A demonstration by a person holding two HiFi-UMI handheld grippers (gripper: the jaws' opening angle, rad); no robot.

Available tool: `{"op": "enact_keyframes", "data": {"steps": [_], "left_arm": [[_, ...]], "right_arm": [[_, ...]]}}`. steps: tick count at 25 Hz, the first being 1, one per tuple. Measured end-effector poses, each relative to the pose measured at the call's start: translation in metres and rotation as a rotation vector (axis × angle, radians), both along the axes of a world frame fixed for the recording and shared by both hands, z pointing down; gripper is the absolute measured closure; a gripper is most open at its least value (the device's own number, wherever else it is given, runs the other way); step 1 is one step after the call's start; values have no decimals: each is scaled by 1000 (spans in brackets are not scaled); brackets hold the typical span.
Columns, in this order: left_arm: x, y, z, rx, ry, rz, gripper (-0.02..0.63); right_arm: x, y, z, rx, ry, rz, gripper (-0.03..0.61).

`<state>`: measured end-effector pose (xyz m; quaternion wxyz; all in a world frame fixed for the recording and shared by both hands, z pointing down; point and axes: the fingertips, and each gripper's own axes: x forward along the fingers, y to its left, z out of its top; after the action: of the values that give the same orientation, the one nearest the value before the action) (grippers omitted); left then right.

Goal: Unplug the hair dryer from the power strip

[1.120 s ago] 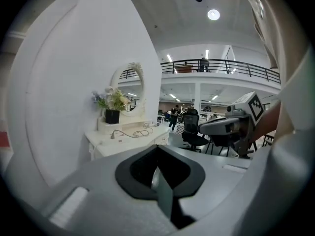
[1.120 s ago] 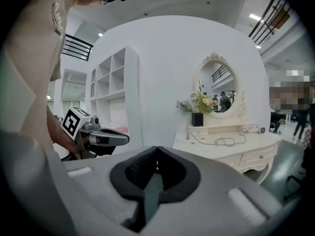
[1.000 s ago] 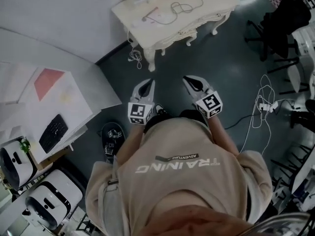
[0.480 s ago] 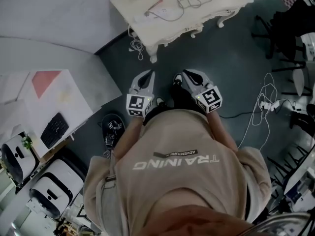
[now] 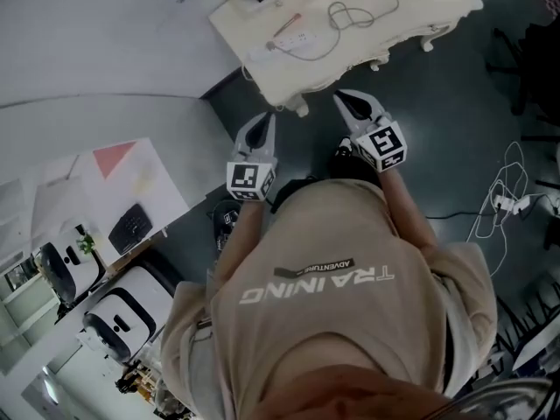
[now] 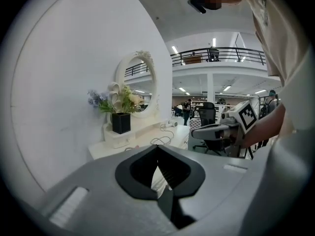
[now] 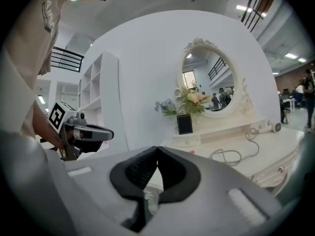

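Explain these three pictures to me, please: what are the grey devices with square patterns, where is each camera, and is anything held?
There is no robot: a person holds a two-jaw gripper in each hand. The head view looks down from the person's head on the left gripper and the right gripper. The other two views come from a camera on each gripper, looking along its jaws. Both pairs of jaws are closed and hold nothing. Ahead stands a white dressing table with a looped cable, a power strip, a mirror and flowers. The hair dryer seems to lie at one end.
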<state>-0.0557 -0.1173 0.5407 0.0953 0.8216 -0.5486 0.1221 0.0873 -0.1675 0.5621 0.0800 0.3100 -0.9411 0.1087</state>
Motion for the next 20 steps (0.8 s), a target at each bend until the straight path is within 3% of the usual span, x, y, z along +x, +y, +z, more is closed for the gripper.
{"op": "enact_keyframes", "data": {"steps": [5,10,14,20], "left_arm": [[1,-33,6,-13,34,-69,607],[-8,-55,15,-27,41,-77,607],[-26,-73,29,-42,31,-44,607],[-54,-116,41,-22,-10,74,607]], "right_arm": [[-5,-39,13,-16,14,-51,574],[-21,-58,24,-44,27,-83,574],[-38,-75,31,-54,58,-73,574],[-59,-110,19,-48,120,2,574]]}}
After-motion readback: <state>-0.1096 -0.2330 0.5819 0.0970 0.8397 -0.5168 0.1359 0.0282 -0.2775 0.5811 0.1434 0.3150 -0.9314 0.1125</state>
